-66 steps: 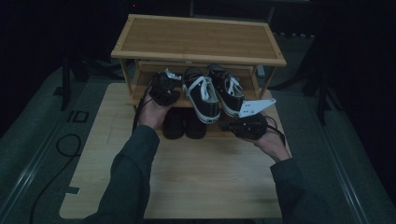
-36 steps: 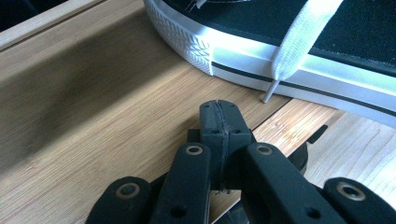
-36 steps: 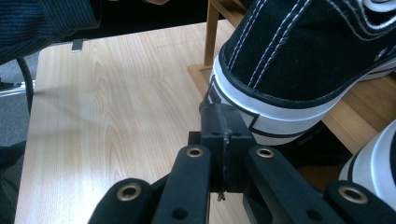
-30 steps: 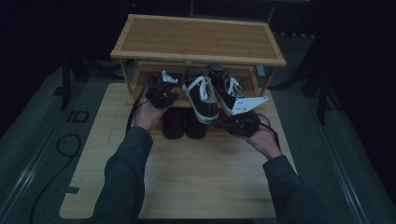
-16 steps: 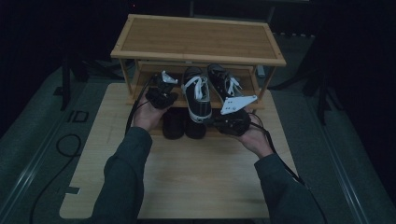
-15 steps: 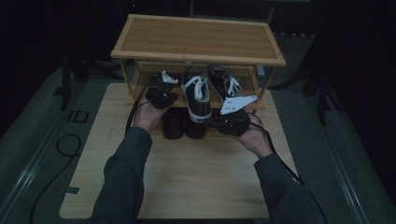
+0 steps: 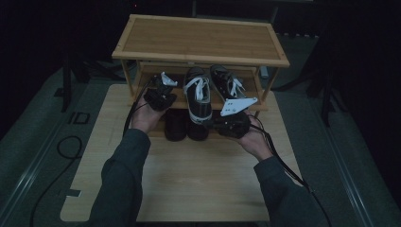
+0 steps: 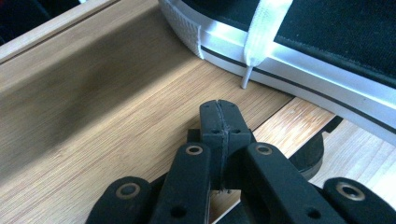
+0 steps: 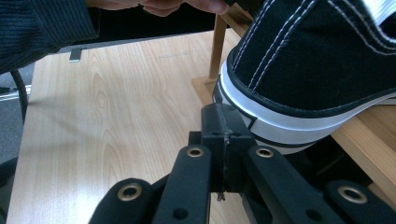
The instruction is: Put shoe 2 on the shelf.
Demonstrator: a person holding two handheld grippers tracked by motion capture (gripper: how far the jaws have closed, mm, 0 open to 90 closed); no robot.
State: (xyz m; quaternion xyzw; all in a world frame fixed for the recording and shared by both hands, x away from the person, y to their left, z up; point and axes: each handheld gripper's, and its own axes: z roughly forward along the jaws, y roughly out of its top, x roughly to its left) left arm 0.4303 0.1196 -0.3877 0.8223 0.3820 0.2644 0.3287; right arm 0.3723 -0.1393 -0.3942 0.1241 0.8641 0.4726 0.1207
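Both claws pinched empty | left claw (image 8: 219,109) over shelf | right claw (image 9: 223,116) seemingly touching sneaker (image 9: 317,70) heel

Shoes on and under our rack

We see the rack (image 7: 201,40) at the table's (image 7: 198,175) far side, two sneakers (image 7: 198,97) side by side on its lower shelf (image 7: 142,90), another pair (image 7: 176,125) beneath; our left gripper (image 7: 161,94) left of them, our right gripper (image 7: 210,125) at the near heel.
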